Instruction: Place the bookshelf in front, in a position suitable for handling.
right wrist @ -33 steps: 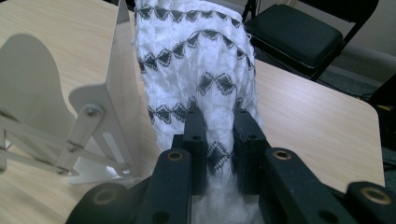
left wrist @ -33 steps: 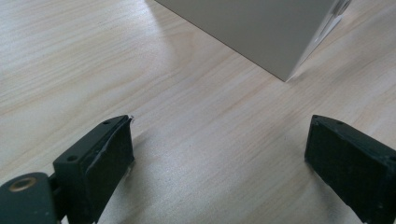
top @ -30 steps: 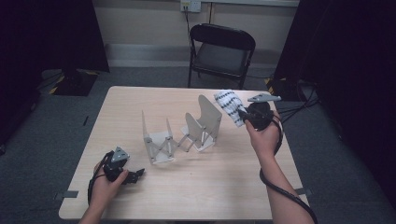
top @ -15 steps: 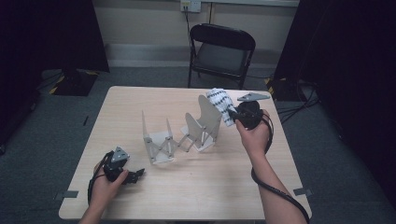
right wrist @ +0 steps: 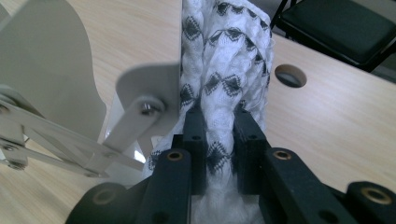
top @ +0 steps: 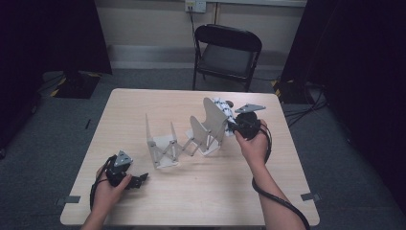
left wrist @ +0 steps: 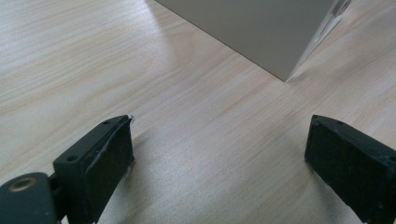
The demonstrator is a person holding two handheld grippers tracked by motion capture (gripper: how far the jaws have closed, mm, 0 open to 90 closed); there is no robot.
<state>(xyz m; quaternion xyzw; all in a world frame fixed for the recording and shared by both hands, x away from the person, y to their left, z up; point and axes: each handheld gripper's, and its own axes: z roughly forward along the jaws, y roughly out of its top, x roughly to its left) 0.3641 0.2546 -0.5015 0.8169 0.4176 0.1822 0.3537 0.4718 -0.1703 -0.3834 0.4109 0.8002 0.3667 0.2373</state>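
No legible text, label, brand, number or sign is showing on any surface in view.

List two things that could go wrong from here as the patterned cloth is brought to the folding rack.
1. The right gripper pinches only a narrow fold of the cloth, so the loose bulk could snag on the rack's end panel.
2. The left gripper rests open, away from the rack, which might slide if pushed.
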